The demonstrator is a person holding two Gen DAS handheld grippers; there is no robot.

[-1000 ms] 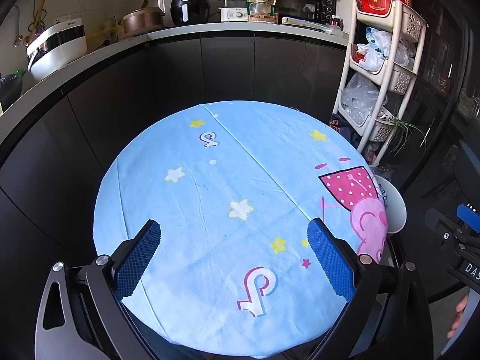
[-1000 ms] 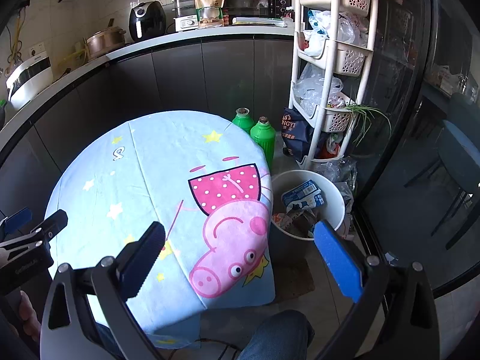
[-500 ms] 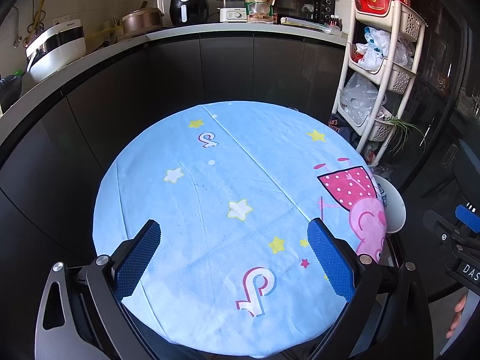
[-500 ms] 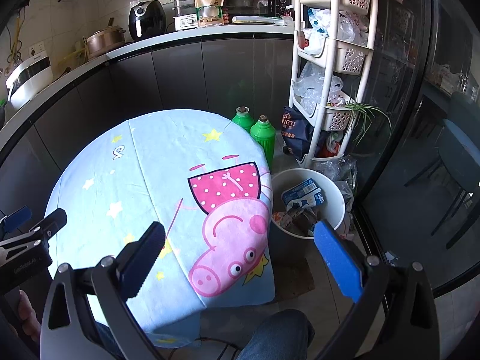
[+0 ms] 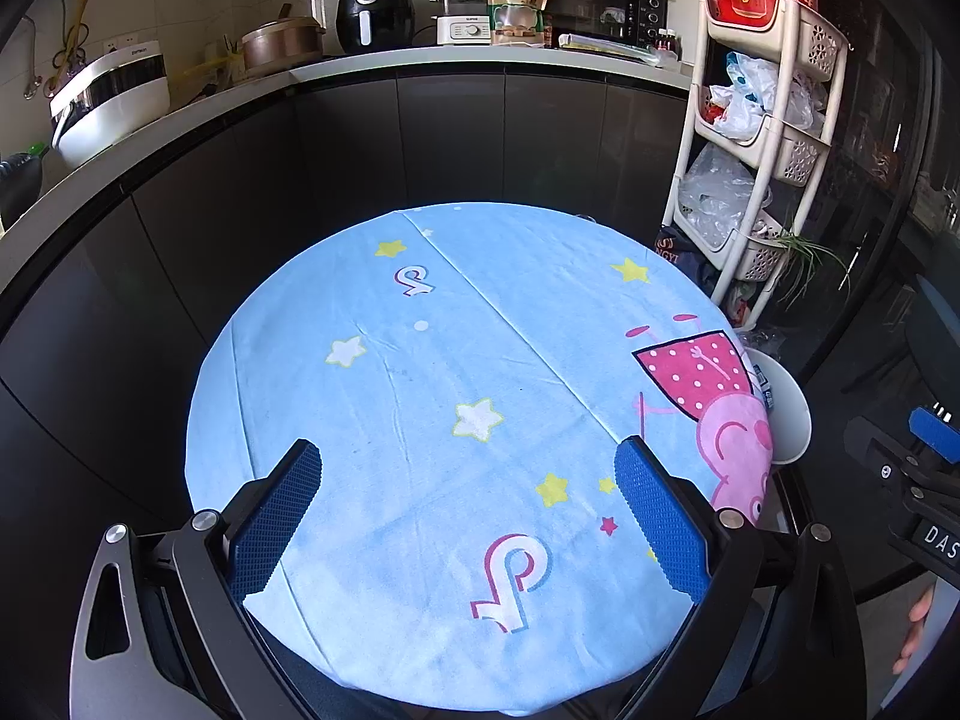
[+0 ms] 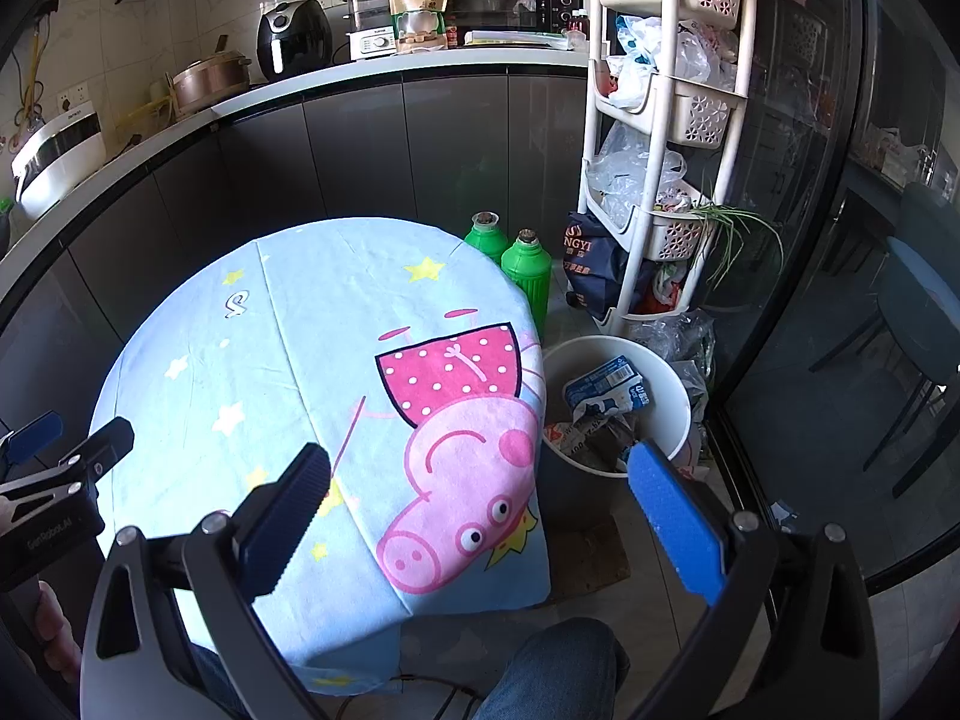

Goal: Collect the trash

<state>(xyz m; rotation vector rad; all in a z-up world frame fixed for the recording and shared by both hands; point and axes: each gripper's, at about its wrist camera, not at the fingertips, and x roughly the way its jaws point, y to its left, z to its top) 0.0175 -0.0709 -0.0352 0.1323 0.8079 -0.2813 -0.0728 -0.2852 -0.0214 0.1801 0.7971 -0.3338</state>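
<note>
A round table with a light blue cartoon tablecloth (image 5: 450, 360) fills the left wrist view and also shows in the right wrist view (image 6: 270, 360). No loose trash lies on the cloth. A white trash bin (image 6: 672, 384) stands on the floor right of the table, holding a blue and white carton (image 6: 609, 387) and crumpled wrappers; its rim shows in the left wrist view (image 5: 789, 414). My left gripper (image 5: 465, 489) is open and empty above the near table edge. My right gripper (image 6: 480, 498) is open and empty above the table's right side.
Two green bottles (image 6: 528, 273) stand on the floor behind the table. A white storage rack (image 6: 666, 120) with plastic bags stands at the right. A dark curved counter (image 5: 360, 120) with appliances runs behind. A person's knee (image 6: 552, 672) is below.
</note>
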